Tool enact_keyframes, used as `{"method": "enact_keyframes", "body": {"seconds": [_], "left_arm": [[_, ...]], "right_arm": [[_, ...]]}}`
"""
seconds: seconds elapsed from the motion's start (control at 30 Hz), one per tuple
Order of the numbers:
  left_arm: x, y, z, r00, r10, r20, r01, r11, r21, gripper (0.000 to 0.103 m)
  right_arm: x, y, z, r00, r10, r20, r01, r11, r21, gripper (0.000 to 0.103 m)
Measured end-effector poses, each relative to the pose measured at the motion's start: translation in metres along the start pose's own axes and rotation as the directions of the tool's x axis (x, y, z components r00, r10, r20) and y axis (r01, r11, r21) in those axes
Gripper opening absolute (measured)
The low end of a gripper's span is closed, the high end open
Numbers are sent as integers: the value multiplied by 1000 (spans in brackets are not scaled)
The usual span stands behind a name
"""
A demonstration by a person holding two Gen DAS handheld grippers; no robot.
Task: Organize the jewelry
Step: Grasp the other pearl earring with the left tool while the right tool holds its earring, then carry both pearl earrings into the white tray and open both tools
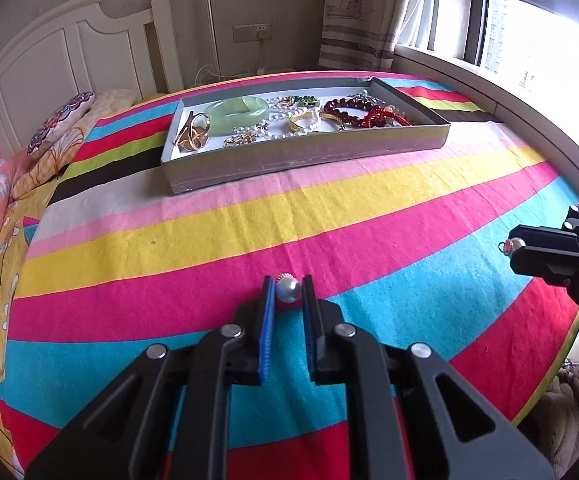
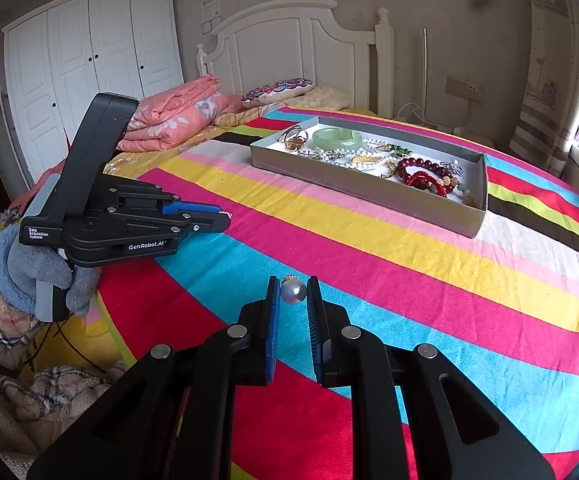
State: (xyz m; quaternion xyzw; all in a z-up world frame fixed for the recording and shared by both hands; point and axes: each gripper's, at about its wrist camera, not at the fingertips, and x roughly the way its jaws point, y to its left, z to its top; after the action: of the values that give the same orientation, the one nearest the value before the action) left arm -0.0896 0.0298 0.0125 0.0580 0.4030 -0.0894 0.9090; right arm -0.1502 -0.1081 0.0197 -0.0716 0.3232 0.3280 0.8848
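Pearl earring (image 1: pixel 288 290) pinched between left claw (image 1: pixel 288 294) pads; second pearl earring (image 2: pixel 293 290) clamped in right claw (image 2: pixel 292 294). Both above striped bedspread (image 1: pixel 329 216), well short of grey jewelry tray (image 1: pixel 309 156).

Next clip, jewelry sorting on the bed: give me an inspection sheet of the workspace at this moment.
Surface: striped blanket on a bed.
Job's things: grey tray holding a jade bangle, pearl strands, gold pieces, red bead bracelets.
Clutter: folded quilt, pillow.
Grippers: left gripper shut on a pearl earring; right gripper shut on another pearl earring.
Cables: white cord below the wall socket.
Surroundings: headboard, wardrobe, curtain, window.
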Motion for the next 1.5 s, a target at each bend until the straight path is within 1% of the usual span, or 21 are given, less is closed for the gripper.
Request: {"method": "enact_keyframes", "body": {"seconds": [0.17, 0.4, 0.5, 0.63, 0.77, 0.83, 0.97, 1.07, 1.17, 1.3, 1.5], "left_arm": [[-9, -6, 11, 999, 13, 33, -14, 1000, 19, 13], [-18, -17, 43, 996, 32, 79, -36, 998, 53, 13], [-19, -20, 59, 995, 27, 95, -33, 998, 57, 13], [-17, -26, 77, 994, 21, 108, -27, 998, 53, 13], [-14, -33, 92, 992, 16, 123, -25, 997, 70, 13], [-12, -37, 100, 992, 19, 128, -29, 997, 78, 13], [-2, -47, 123, 991, 11, 137, -25, 995, 101, 13], [12, -56, 141, 991, 10, 132, -25, 993, 117, 13], [28, -59, 158, 994, 0, 111, -12, 994, 108, 13], [53, -51, 176, 996, -46, 72, 42, 997, 60, 13], [86, -39, 191, 996, -90, 17, 91, 996, -21, 13]], "right_arm": [[-4, -5, 2, 1000, -17, 20, 17, 1000, 15, 15], [-7, -19, 18, 997, -58, 54, 56, 998, 39, 15], [-8, -24, 27, 995, -69, 74, 66, 997, 41, 15], [-10, -35, 40, 993, -73, 97, 68, 996, 56, 15], [-6, -48, 53, 991, -78, 107, 70, 994, 80, 15], [-2, -57, 60, 991, -74, 109, 63, 993, 101, 15], [11, -76, 74, 990, -93, 107, 78, 988, 135, 15], [24, -88, 85, 988, -121, 94, 106, 983, 148, 15], [37, -99, 93, 987, -142, 80, 128, 979, 161, 15], [52, -110, 101, 984, -168, 56, 157, 975, 158, 15], [73, -119, 107, 981, -193, 13, 189, 972, 141, 15]]}}
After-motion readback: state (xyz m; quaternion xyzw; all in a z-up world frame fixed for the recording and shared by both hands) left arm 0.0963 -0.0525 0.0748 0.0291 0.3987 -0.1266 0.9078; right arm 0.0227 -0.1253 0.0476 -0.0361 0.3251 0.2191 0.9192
